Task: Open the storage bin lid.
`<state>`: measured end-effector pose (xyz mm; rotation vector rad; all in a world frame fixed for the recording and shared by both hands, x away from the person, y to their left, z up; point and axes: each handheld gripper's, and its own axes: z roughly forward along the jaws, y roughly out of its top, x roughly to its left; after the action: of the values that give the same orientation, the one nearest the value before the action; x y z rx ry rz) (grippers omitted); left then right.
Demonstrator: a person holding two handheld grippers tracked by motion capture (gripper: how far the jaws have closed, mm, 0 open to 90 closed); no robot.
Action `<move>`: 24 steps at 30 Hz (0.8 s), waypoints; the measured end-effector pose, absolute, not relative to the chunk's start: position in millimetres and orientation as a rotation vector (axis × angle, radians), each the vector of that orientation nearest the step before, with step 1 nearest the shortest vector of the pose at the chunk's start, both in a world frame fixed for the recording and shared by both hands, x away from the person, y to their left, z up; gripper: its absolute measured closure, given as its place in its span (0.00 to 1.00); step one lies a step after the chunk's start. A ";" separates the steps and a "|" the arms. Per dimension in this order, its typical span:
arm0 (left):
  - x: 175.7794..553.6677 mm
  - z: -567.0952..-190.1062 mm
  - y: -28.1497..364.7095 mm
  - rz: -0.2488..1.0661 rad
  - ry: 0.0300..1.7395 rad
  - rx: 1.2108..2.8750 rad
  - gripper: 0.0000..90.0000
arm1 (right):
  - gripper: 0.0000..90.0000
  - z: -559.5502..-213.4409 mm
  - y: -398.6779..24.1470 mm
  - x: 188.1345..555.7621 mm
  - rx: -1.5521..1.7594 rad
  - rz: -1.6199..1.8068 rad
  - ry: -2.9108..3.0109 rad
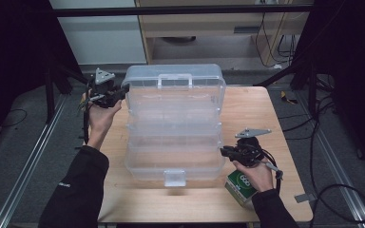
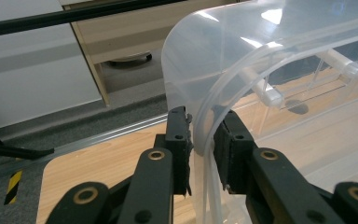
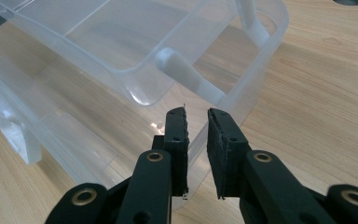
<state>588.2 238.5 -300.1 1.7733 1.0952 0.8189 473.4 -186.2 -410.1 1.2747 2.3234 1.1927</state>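
Clear plastic tiered storage box (image 1: 173,126) stands mid-counter, fanned open in stepped trays. Long axis of the spread runs from the person's edge away toward the far edge; each tray's own length lies crosswise. Top lid section with carry handle (image 1: 175,80) sits at the far end, white latch (image 1: 175,178) at the near end, facing the person.

Left tongs (image 1: 123,90) at the box's far-left corner. Left gripper view: curved rim of the lid section (image 2: 205,116) passes between the two pads; the left pad touches the rim, the right pad stands a sliver off it or just touching, cannot tell which. Gap narrow, no firm clamp visible.

Right tongs (image 1: 224,152) at the box's near-right side. Right gripper view: jaws narrow, a thin edge of a lower tray wall (image 3: 193,144) runs between the pads; whether they press it, cannot tell.

High view gives the whole stepped layout and both hands; the gripper views give pad-to-rim contact, which the high view cannot resolve. Right gripper view also shows a white hinge arm (image 3: 191,77) linking trays.

Wooden counter (image 1: 266,114) under all. Green-and-white carton (image 1: 240,187) at the near-right, beneath the right hand (image 1: 254,173).
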 end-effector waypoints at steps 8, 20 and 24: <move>601.7 -300.1 237.4 0.813 1.107 1.785 0.85 | 0.87 -410.2 -186.0 473.2 1.270 1.191 2.324; 622.3 -303.1 234.0 0.815 1.135 1.792 0.85 | 0.86 -410.2 -186.4 473.7 1.276 1.197 2.327; 629.3 -305.5 233.6 0.810 1.141 1.792 0.85 | 0.86 -410.2 -186.6 473.7 1.278 1.195 2.327</move>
<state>629.3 233.6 -305.5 1.7919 1.1410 0.8104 473.7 -186.6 -410.2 1.2775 2.3270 1.1953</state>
